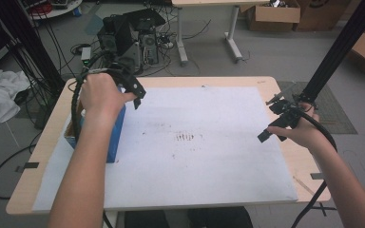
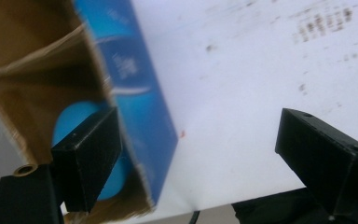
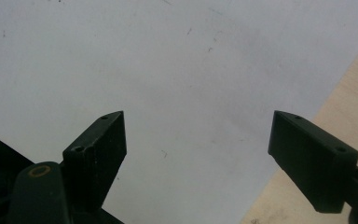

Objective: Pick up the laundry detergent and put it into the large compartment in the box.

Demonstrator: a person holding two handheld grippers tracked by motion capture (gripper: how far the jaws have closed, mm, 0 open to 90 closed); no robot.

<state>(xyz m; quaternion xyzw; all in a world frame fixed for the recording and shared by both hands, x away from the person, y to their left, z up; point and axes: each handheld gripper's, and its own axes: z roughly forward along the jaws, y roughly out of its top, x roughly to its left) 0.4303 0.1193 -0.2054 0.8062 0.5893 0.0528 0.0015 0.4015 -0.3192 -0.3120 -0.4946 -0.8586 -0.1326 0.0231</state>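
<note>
Cardboard is what you are dealing with: the open-topped blue cardboard box [image 2: 140, 107] stands at the left edge of the white-covered surface [image 1: 209, 161], a round blue object [image 2: 74, 123] inside. It looks light, with thin walls that crush easily; take it by a wall near a corner. Your left claw [image 2: 200, 163] hangs over its rim, jaws parted, holding nothing. The right claw [image 3: 198, 158] stands wide and empty.

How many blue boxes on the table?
1. The blue box stands open-topped at the table's left edge, beside the white sheet, partly behind the left forearm. A light-blue object lies inside; more could be hidden there.
</note>
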